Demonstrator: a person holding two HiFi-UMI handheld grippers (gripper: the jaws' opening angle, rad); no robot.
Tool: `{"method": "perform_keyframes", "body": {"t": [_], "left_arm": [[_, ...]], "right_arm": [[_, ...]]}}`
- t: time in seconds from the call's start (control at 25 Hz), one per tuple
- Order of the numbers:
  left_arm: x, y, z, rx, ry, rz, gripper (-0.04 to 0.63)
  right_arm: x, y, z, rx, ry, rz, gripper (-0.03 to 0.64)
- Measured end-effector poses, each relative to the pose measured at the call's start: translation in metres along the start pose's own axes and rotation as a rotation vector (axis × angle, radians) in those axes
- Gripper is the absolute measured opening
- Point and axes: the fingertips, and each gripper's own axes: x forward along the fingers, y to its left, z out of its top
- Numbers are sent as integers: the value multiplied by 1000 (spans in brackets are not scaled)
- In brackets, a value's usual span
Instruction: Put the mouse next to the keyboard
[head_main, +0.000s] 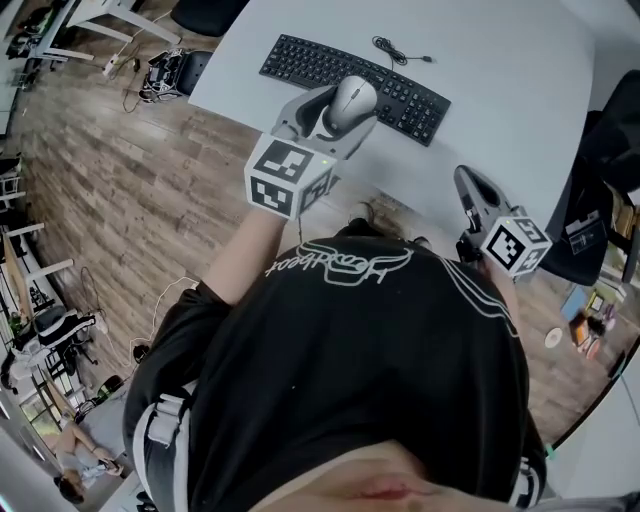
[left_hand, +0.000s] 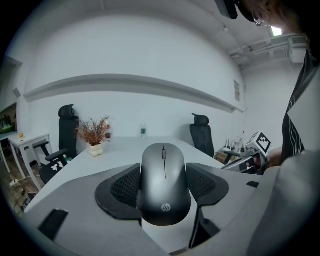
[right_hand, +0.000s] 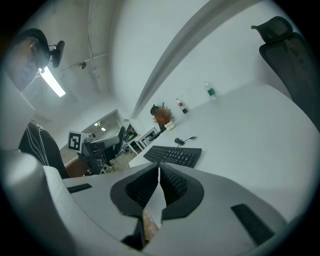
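Left gripper (left_hand: 164, 187) grasps the mouse (head_main: 352, 103) aloft; right gripper (right_hand: 159, 183) clenched empty; keyboard (head_main: 300, 62) lies on the table (head_main: 505, 90).

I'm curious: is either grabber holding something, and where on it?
The left gripper clamps the grey plastic computer mouse by its long sides; the right gripper is shut, empty.

The left gripper (head_main: 345, 108) reaches forward above the counter, tipped a little downward, its marker cube (head_main: 288, 176) nearest the body. Its jaws stand wide, pads pressed on both sides of the mouse (left_hand: 165, 182), which is held lengthwise between them. The bare left forearm (head_main: 235, 265) runs back to the shoulder. The right gripper (head_main: 468, 182) sits lower and closer in, jaws together with nothing between them.
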Motion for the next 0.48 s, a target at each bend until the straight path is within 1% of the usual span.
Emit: {"method": "perform_keyframes", "body": {"t": [0.24, 0.4, 0.48], "left_arm": [[12, -48, 1, -78, 14, 49, 293], [24, -73, 4, -75, 20, 86, 293], [30, -82, 5, -88, 22, 96, 293]], "right_arm": [[-36, -21, 7, -15, -5, 35, 14], [-56, -39, 11, -15, -5, 49, 14], [-62, -46, 14, -7, -18, 52, 14]]}}
